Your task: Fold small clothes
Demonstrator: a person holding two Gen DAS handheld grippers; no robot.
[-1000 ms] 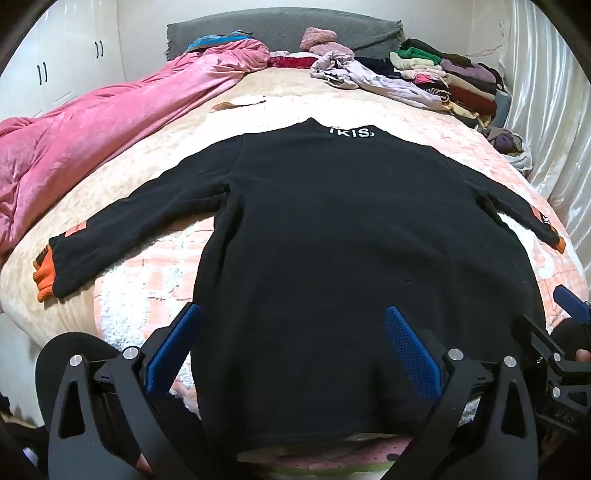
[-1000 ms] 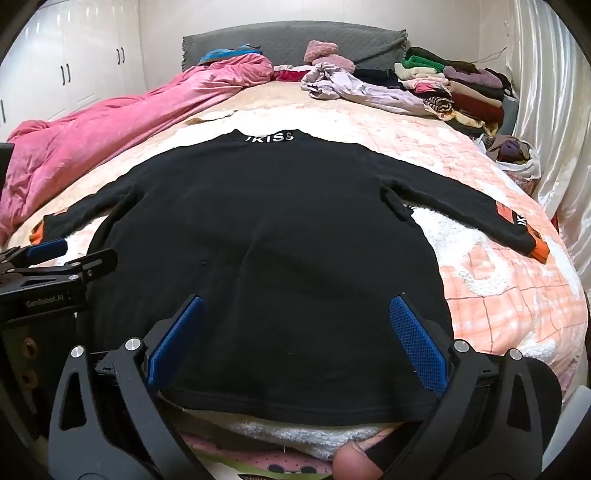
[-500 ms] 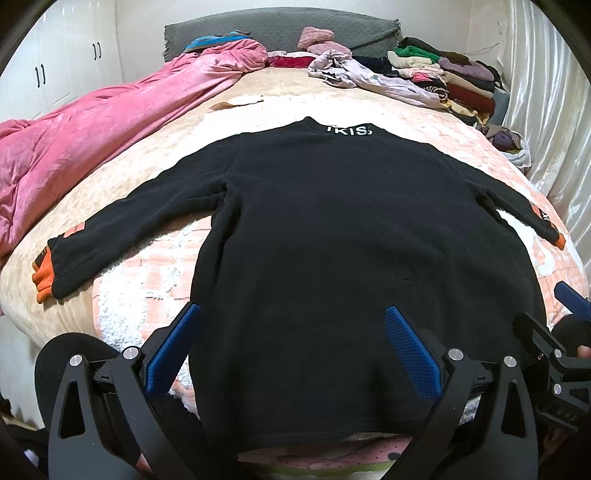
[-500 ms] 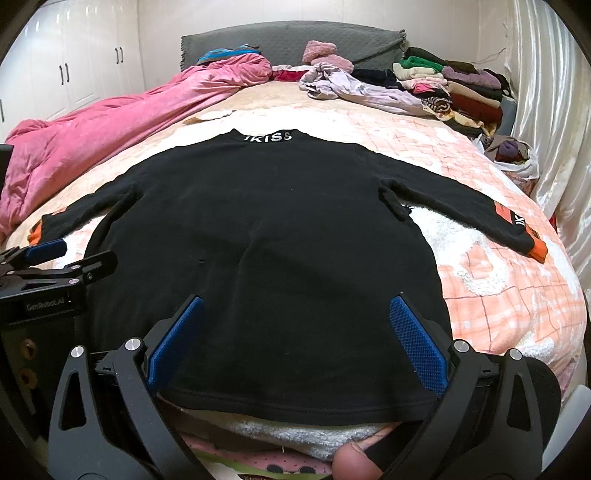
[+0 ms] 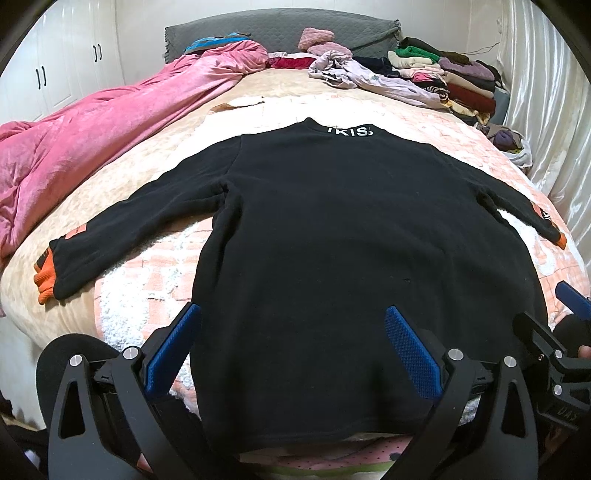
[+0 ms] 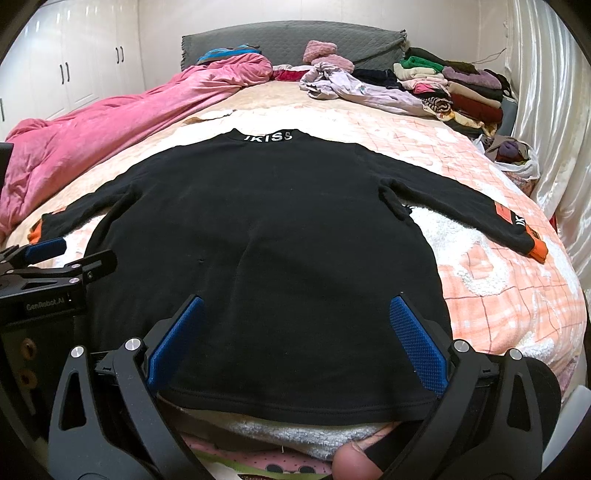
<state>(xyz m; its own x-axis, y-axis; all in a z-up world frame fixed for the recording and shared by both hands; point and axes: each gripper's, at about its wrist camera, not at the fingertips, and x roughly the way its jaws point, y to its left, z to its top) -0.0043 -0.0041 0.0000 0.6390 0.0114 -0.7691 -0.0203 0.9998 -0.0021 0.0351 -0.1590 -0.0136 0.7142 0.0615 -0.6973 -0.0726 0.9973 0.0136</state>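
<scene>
A black long-sleeved sweater (image 5: 332,229) lies flat on the bed, collar away from me, sleeves spread to both sides, with orange cuffs (image 5: 44,273). It also shows in the right wrist view (image 6: 266,229). My left gripper (image 5: 291,347) is open and empty, hovering over the sweater's bottom hem at its left half. My right gripper (image 6: 295,343) is open and empty over the hem at its right half. The left gripper also shows at the left edge of the right wrist view (image 6: 48,258).
A pink quilt (image 5: 92,136) lies along the bed's left side. Loose and stacked clothes (image 5: 443,77) fill the far right by the grey headboard (image 5: 280,29). A curtain (image 5: 554,110) hangs on the right. The peach blanket (image 6: 498,280) covers the bed.
Both views have shifted very slightly; the sweater sits a touch lower in frame. Both grippers stay open and nothing has been taken hold of.
</scene>
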